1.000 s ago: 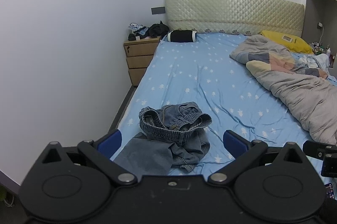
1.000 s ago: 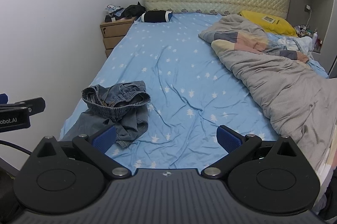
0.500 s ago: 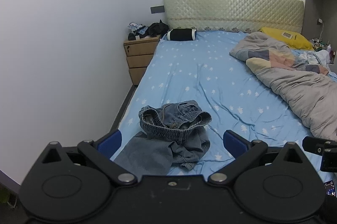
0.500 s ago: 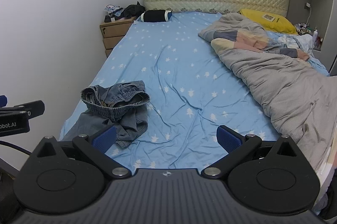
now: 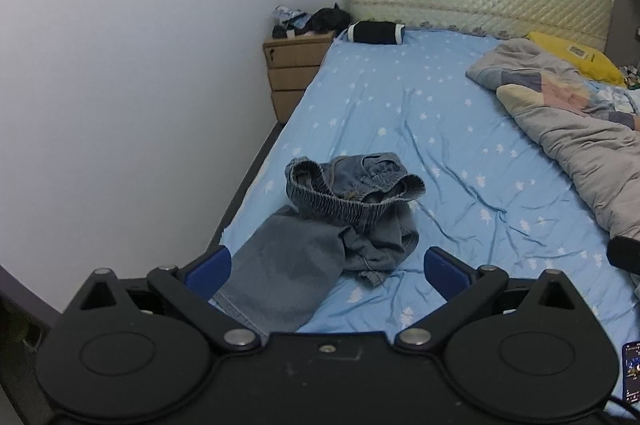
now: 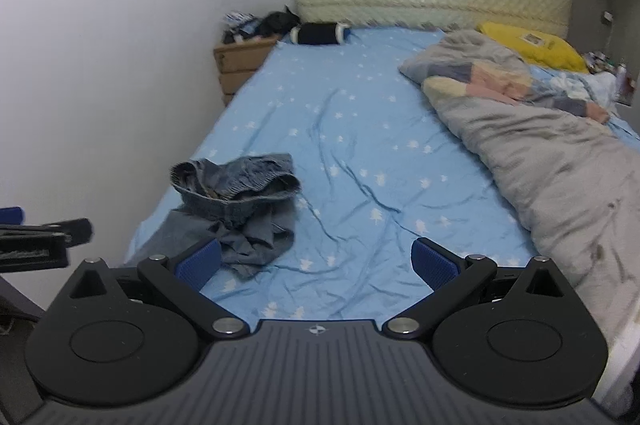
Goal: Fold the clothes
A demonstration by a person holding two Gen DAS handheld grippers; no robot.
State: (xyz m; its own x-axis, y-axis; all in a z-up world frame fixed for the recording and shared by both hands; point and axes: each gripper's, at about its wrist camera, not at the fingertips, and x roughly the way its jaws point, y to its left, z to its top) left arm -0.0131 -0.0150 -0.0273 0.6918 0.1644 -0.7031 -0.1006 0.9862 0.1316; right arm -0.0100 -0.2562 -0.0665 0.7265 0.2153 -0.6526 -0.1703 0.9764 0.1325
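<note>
Left wrist view: the left gripper [image 5: 326, 267] is held with jaws spread wide, nothing grasped. Crumpled denim shorts [image 5: 344, 221] lie on the blue starred bedsheet [image 5: 420, 129] near the foot — untouched. The right gripper [image 6: 316, 263] is likewise released.

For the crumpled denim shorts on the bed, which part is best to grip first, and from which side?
Grip the elastic waistband of the denim shorts: it stands up in an open, gathered ring atop the heap, while the leg fabric lies flat. Come from the foot of the bed, where the open left tongs already face it, probably descending onto the near rim.
</note>
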